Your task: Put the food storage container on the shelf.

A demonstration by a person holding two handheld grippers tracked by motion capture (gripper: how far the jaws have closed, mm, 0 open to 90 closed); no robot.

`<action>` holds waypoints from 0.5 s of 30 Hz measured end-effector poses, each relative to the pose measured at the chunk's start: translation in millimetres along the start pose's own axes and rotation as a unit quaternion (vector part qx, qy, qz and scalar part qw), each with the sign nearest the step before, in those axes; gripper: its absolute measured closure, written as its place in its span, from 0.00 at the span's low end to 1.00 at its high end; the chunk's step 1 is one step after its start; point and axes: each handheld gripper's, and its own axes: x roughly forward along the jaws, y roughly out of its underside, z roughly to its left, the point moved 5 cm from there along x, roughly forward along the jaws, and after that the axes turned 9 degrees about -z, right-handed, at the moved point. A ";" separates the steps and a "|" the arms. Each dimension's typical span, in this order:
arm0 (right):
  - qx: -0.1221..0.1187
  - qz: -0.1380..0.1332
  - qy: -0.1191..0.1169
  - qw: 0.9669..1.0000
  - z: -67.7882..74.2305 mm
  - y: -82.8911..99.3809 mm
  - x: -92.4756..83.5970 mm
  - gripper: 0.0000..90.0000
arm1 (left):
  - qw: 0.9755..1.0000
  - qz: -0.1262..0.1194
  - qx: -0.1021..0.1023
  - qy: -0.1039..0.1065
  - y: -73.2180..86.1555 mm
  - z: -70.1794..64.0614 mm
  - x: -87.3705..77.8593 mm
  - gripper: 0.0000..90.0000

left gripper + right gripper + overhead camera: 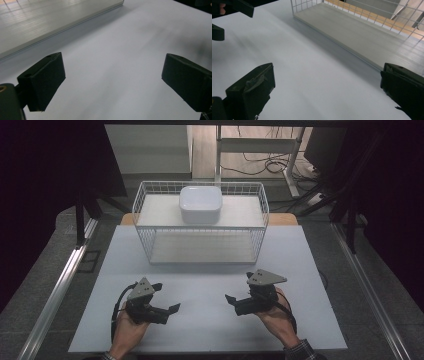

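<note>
Both hand-held grippers, left (170, 311) and right (231, 300), spread empty before wire basket (200, 251); white box (200, 204) atop looked smooth, rigid, light—grip its sides.

White wire-metal basket (200, 227), glossy plastic-looking box (200, 204), matt grey tabletop (210, 320).

1. The right gripper (325, 93) has its two black jaws spread wide apart, with nothing between them.
2. Under the jaws lies the white table (312, 75).
3. A wire rack (372, 15) stands at upper right, its grey shelf board (362, 32) low over the table.
4. The left gripper (227, 10) shows at upper left, well apart.
</note>
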 end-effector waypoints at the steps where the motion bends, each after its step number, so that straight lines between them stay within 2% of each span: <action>1: 0.000 0.002 0.004 1.000 -1.9 5.7 -2.8 0.00 | 1.000 0.002 0.001 0.000 1.5 -0.1 -0.8 0.05; 9: 0.003 0.007 0.018 1.000 -6.9 22.2 -12.8 0.00 | 1.000 0.010 0.007 -0.012 13.8 -0.6 -8.2 0.05; 15: 0.001 0.021 0.024 1.000 -7.1 37.0 -16.6 0.00 | 1.000 0.011 -0.004 -0.021 26.2 3.4 -16.2 0.04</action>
